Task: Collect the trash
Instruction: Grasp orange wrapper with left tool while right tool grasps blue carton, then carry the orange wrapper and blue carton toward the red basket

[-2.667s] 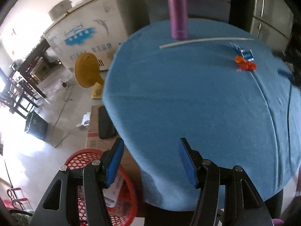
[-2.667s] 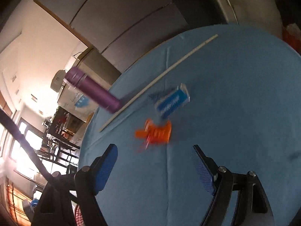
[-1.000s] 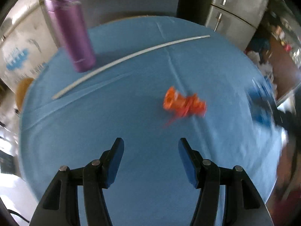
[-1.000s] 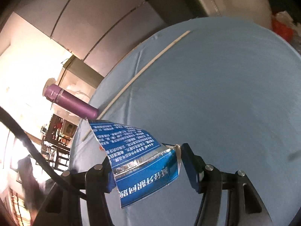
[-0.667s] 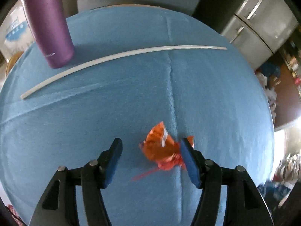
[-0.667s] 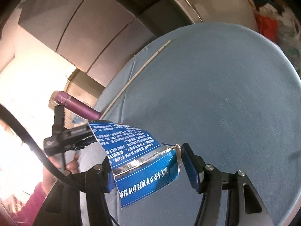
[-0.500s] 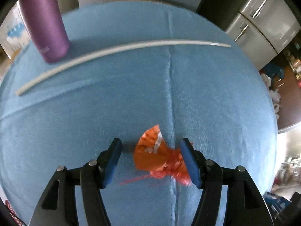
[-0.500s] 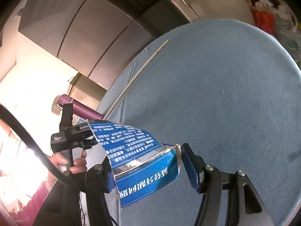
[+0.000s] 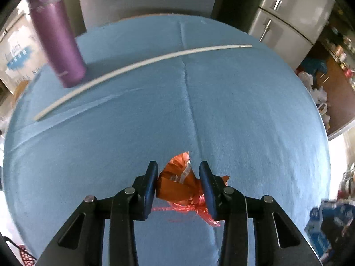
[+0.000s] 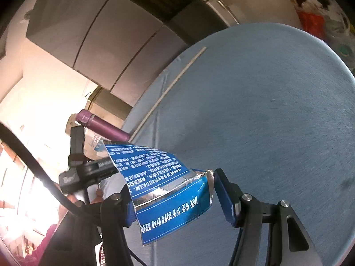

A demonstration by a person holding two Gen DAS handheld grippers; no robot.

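Round table [image 9: 244, 110] under blue cloth, grey fridge [image 9: 288, 17] behind it; ahead-left of the left gripper [image 9: 179, 177] fingers a purple flask [image 9: 57, 44] stands beside a long white rod [image 9: 137, 66]. Left gripper is clamped on the orange wrapper [image 9: 179, 184], right on the cloth. Only the right view shows the right gripper [image 10: 173, 197] clear of the table with the blue wrapper [image 10: 164, 188] between narrowed fingers

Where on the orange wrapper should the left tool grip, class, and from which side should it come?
Grip the wrapper's bulky crumpled body, not its frayed, stringy tail. Come from the near table edge, one jaw on each side. The left tool already straddles it that way; the body fills the gap and probably holds firmer.
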